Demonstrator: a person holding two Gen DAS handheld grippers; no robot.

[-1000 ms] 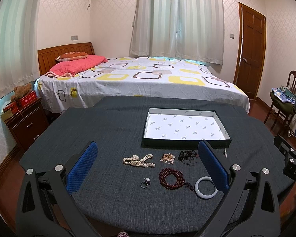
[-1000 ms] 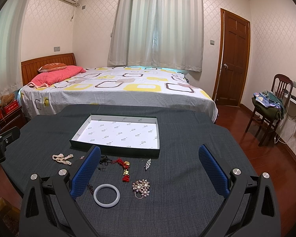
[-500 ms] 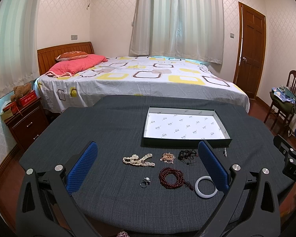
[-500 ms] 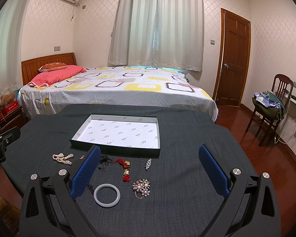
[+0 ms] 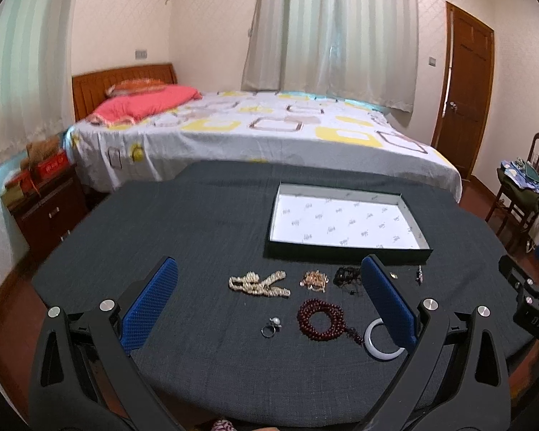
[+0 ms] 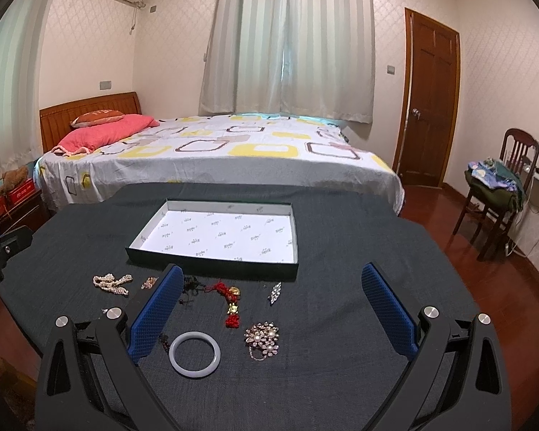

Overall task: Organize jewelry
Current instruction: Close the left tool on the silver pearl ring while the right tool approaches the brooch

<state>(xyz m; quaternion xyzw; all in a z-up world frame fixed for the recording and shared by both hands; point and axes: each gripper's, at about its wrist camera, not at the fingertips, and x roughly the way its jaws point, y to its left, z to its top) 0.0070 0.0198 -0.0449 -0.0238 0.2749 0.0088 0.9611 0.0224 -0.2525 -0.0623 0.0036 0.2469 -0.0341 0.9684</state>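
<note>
Since a moment ago my left view has tipped down and gone a little blurred, while nothing on the table (image 5: 204, 222) has shifted. Both my grippers hang above the dark cloth with jaws spread wide and empty: left gripper (image 5: 269, 301), right gripper (image 6: 269, 309). My left view shows what my right mostly loses: the pearl strand (image 5: 258, 283), a small gold-toned piece (image 5: 314, 280), a pearl ring (image 5: 271, 327) and the dark red bead bracelet (image 5: 319, 319). From the right I see only a few red beads beside my left pad, but the pale jade bangle (image 6: 196, 353) lies whole there, where my left view cuts it off behind a blue pad (image 5: 388, 301). Only my right view shows the red knotted charm (image 6: 230, 301), the flower brooch with pearls (image 6: 264, 337) and the slim silver brooch (image 6: 275, 291) clearly. A black cord tangle (image 5: 346, 276) is half hidden and hard to read. All the jewelry lies on the cloth in front of the shallow box (image 6: 212, 255), whose white lining holds nothing.
</note>
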